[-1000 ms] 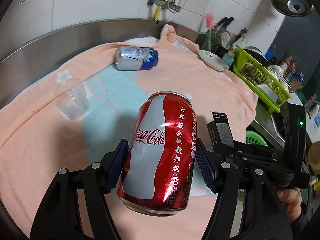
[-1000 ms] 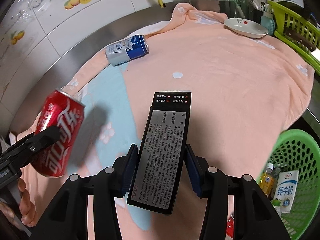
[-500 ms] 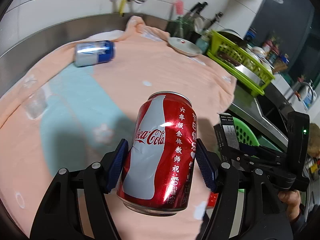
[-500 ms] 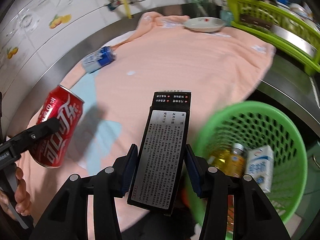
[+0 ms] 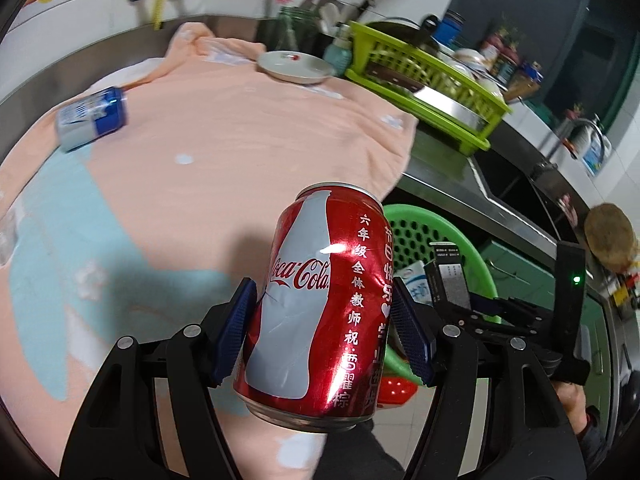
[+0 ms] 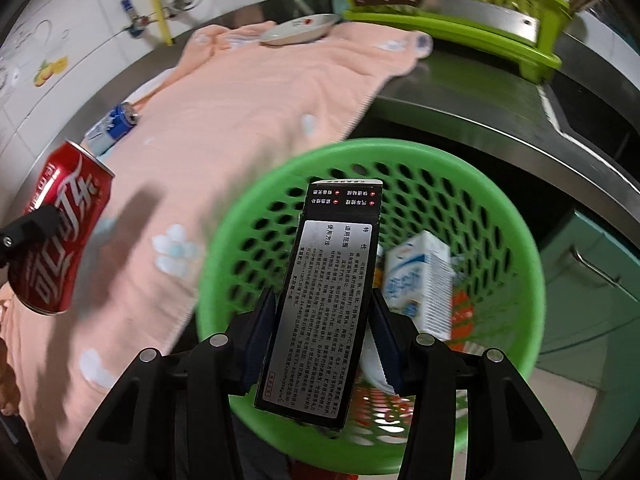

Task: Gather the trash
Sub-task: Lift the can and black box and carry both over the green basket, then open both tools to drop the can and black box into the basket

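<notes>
The red cola can (image 5: pixel 320 304) is clamped between the left gripper (image 5: pixel 324 332) pads, above the towel's (image 5: pixel 240 152) edge. A black box (image 6: pixel 324 292) is pinched by the right gripper (image 6: pixel 320 332), held over the green basket (image 6: pixel 516 240), where a milk carton (image 6: pixel 420 280) lies

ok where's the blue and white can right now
The blue and white can lies on its side on the peach towel at the far left in both wrist views, near the steel counter edge, beyond the red can.
</notes>
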Action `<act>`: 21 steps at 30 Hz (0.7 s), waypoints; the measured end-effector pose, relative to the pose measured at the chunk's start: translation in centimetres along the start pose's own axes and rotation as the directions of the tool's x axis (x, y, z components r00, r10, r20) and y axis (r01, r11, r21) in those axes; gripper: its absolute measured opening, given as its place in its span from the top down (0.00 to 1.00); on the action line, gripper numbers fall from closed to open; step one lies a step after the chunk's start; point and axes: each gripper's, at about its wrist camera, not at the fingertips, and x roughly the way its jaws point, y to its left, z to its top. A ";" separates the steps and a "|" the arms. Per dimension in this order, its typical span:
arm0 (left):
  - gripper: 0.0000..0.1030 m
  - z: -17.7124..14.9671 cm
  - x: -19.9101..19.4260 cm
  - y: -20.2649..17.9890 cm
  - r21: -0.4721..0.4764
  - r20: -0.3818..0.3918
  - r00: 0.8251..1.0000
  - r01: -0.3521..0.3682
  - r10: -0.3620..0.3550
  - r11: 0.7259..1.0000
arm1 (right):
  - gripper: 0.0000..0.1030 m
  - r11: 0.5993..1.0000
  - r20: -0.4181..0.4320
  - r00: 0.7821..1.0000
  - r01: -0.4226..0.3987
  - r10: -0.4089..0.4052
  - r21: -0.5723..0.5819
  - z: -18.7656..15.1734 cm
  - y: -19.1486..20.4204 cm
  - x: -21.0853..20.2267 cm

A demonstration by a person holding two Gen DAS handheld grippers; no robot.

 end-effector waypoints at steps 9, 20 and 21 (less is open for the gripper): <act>0.36 0.6 2.9 -4.1 0.040 -0.048 0.997 0.055 -0.053 0.998 | 0.55 0.998 -0.029 0.999 0.015 -0.013 0.064 -1.0 -3.2 1.1; 0.36 1.1 6.6 -8.2 0.093 -0.097 0.992 0.096 -0.087 0.991 | 0.55 0.995 -0.046 0.999 -0.002 0.006 0.102 -1.9 -4.8 1.9; 0.36 1.1 7.0 -8.5 0.095 -0.101 0.991 0.102 -0.092 0.990 | 0.55 0.994 -0.046 0.999 -0.001 0.006 0.106 -1.9 -5.0 1.9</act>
